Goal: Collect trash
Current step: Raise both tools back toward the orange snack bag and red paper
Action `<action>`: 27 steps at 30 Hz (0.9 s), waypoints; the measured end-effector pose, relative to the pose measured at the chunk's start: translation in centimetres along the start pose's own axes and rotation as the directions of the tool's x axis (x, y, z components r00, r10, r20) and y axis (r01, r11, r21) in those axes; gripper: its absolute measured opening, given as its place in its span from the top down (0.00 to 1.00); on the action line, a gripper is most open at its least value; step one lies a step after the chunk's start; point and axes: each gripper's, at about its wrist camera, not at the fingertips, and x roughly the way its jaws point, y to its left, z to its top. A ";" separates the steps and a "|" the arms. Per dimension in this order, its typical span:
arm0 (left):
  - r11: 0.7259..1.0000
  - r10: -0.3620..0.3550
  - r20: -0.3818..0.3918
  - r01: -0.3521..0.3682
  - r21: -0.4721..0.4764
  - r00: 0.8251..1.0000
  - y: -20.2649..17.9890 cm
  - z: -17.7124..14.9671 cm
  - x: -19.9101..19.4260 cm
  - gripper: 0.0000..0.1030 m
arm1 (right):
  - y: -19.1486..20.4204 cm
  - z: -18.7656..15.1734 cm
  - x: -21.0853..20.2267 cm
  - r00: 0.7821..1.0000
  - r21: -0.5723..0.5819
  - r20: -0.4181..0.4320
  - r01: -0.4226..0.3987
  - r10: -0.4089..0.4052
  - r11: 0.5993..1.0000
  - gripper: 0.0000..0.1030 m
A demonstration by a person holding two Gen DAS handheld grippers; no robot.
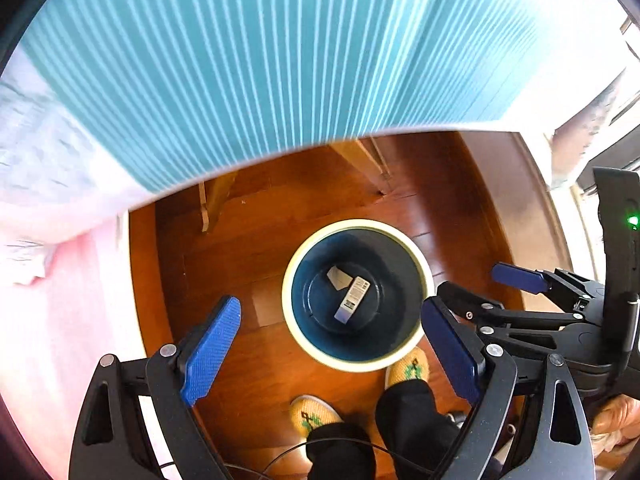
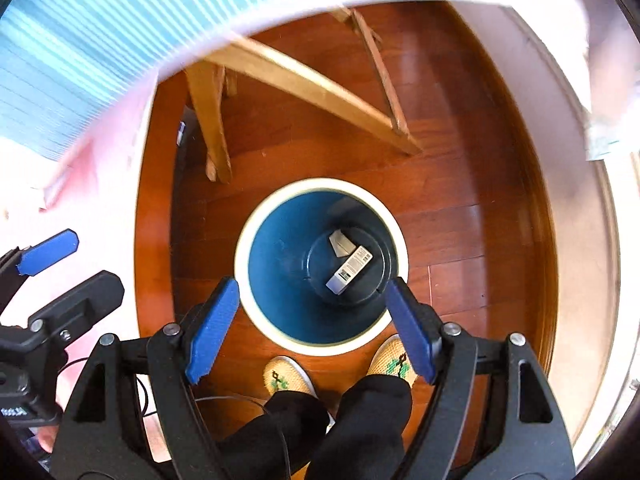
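Observation:
A round bin (image 1: 424,276) with a cream rim and dark blue inside stands on the wood floor; it also shows in the right wrist view (image 2: 244,276). On its bottom lie a small labelled box (image 1: 352,299) (image 2: 349,270) and a grey scrap of card (image 1: 337,276) (image 2: 341,243). My left gripper (image 1: 334,352) is open and empty, held high above the bin. My right gripper (image 2: 312,328) is open and empty too, above the bin's near rim. The right gripper shows at the right of the left wrist view (image 1: 472,292).
A table with a teal striped cloth (image 1: 260,60) overhangs the far side. Wooden legs (image 2: 320,84) stand behind the bin. The person's feet in yellow slippers (image 2: 288,376) stand just before the bin. A pink cloth (image 1: 60,300) hangs at the left.

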 end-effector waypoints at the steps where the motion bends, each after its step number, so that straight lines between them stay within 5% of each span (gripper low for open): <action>1: 1.000 -0.006 0.004 0.006 -0.001 1.000 0.0 0.2 -1.2 0.10 | 0.5 -0.1 -1.5 1.000 -0.004 0.015 0.002 -0.002 1.000 0.29; 16: 0.992 -0.070 0.220 0.045 0.116 0.973 0.6 1.9 -21.8 0.10 | 8.3 1.4 -20.7 0.990 -0.037 0.142 0.005 0.000 0.999 0.29; 27: 0.993 -0.058 0.343 0.020 0.112 0.938 2.6 4.8 -31.6 0.10 | 12.8 3.5 -32.2 0.942 -0.063 0.333 0.056 -0.032 0.996 0.29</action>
